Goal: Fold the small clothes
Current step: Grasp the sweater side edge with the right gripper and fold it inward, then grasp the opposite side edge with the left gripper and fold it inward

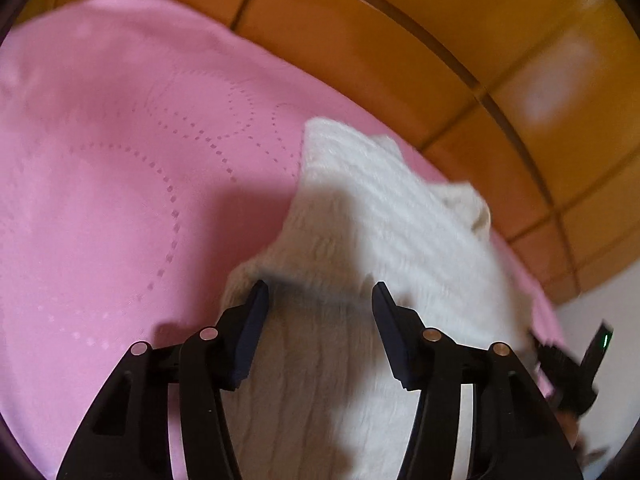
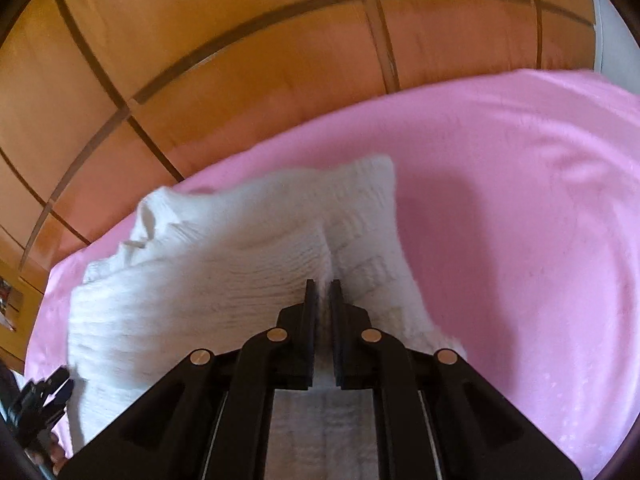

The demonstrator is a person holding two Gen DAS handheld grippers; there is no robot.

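Note:
A small white knitted garment (image 1: 360,240) lies on a pink bedspread (image 1: 120,160). My left gripper (image 1: 320,292) is open, its fingers spread over the garment's near part, holding nothing. In the right wrist view the same white garment (image 2: 224,264) is bunched and lifted into a ridge. My right gripper (image 2: 323,286) is shut on a fold of the white garment, which runs between the fingers and under the gripper. The right gripper shows at the right edge of the left wrist view (image 1: 568,364), and the left gripper at the lower left of the right wrist view (image 2: 40,396).
The pink bedspread (image 2: 520,220) covers the bed and has a dotted stitched pattern. A wooden panelled wall or wardrobe (image 2: 240,60) stands just behind the bed's far edge. A white wall strip (image 2: 612,40) shows at the far right.

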